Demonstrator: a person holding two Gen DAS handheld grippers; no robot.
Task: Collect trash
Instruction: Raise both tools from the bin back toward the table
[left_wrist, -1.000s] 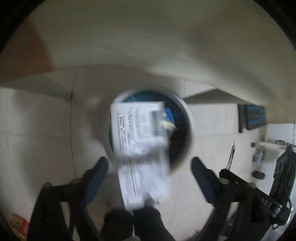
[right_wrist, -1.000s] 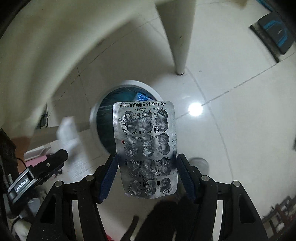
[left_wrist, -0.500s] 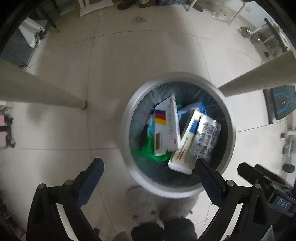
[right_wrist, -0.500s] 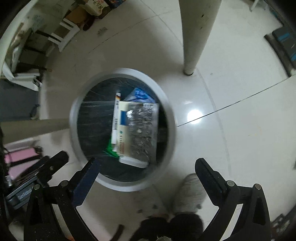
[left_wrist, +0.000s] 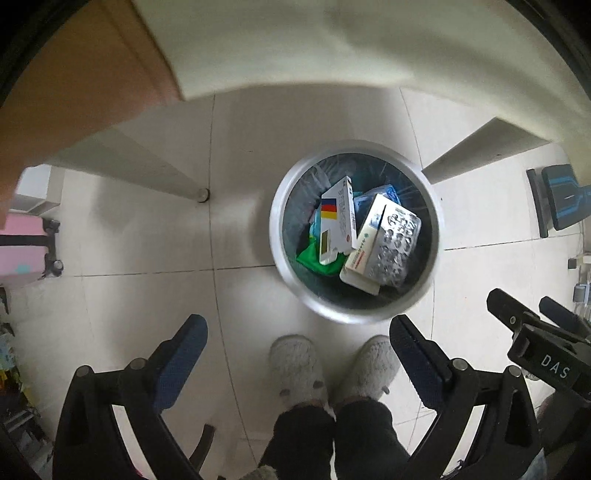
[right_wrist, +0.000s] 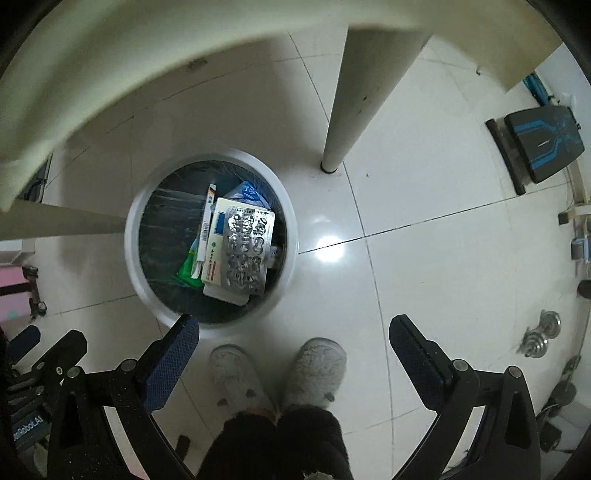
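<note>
Now: left gripper (left_wrist: 298, 349) and right gripper (right_wrist: 294, 345) held wide, empty, above trash bin (left_wrist: 279, 243); blister pack (right_wrist: 246, 251) lies inside. Next pickup best approached with jaws kept spread.

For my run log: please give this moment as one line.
left gripper: open | right gripper: open | blister pack: in bin

I'm looking down at a floor (right_wrist: 424, 184) of glossy pale tiles with thin dark grout lines; one bright light reflection (right_wrist: 328, 249) shines on it. A cream table edge (left_wrist: 332, 48) arcs overhead — its pale legs (right_wrist: 354, 96) reach the floor. A pink wheeled case (left_wrist: 24, 245) sits at the far left, a black-and-blue mat (right_wrist: 543, 142) at the right, near small dumbbells (right_wrist: 541, 338).
</note>
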